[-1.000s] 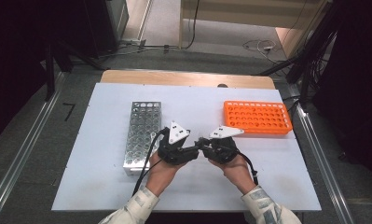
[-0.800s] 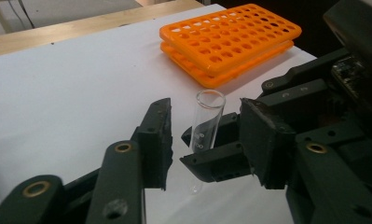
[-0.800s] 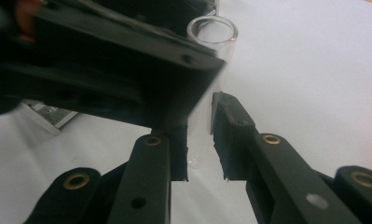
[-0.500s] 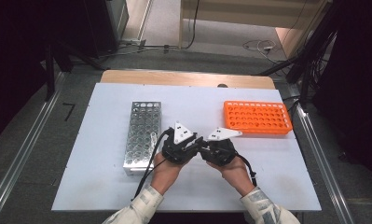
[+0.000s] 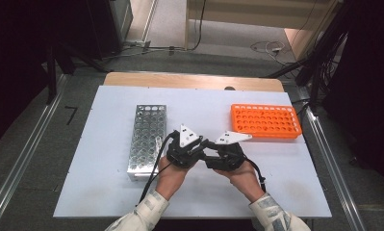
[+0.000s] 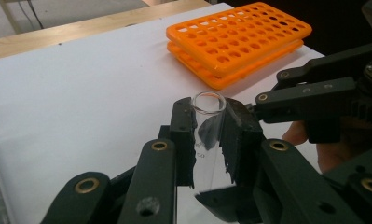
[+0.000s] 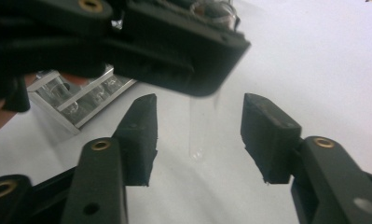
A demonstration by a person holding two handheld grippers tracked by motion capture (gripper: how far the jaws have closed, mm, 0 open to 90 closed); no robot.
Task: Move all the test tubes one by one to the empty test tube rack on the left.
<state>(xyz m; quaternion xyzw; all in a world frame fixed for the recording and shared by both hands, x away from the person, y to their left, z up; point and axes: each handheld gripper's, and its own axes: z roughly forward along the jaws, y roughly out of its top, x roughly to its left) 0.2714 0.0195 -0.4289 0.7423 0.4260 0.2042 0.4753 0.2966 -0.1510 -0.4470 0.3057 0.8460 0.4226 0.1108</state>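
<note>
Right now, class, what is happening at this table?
A person holds the left gripper shut on a clear glass tube, held above the white table. The right gripper is open, its jaws on either side of the tube's lower end, not yet closed. A metal rack lies to the left and an orange rack to the right.

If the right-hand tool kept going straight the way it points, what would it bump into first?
Most likely the clear glass tube held by the left tool. It hangs between the right tool's open jaws, with the left tool's black body just above, though depth is hard to judge.
</note>
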